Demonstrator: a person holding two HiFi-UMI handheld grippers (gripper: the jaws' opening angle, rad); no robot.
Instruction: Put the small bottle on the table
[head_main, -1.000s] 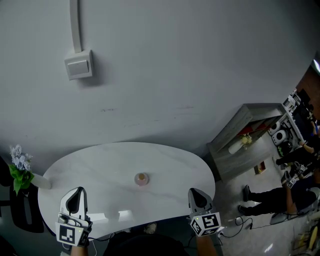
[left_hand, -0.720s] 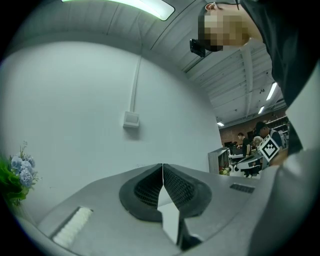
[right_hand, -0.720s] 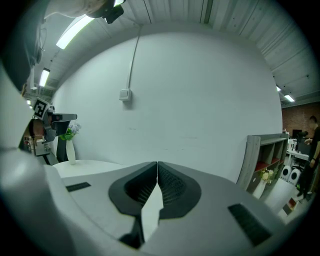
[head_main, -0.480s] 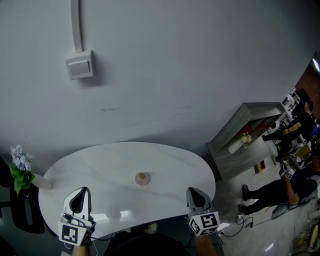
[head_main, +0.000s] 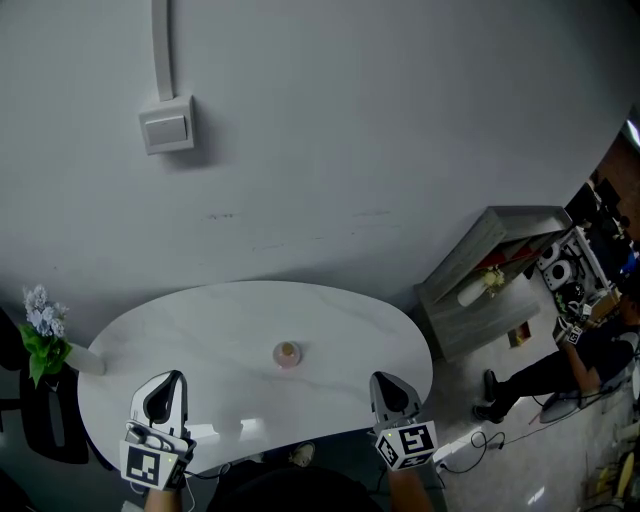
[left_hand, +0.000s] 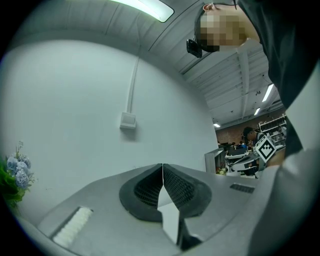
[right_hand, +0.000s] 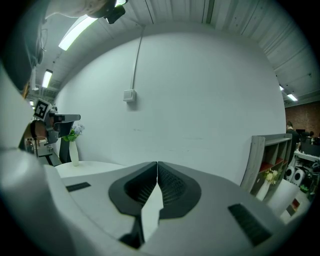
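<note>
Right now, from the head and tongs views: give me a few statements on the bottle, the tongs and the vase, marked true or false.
1. The small bottle stands on the table, touched by neither tongs. True.
2. The left tongs are closed on the bottle. False: they are shut with nothing between them, and the bottle is out ahead of them.
3. The right tongs are shut and empty. True.
4. The vase of flowers stands at the table's right end. False: it is at the left end.
5. A light switch is on the wall behind the table. True.
</note>
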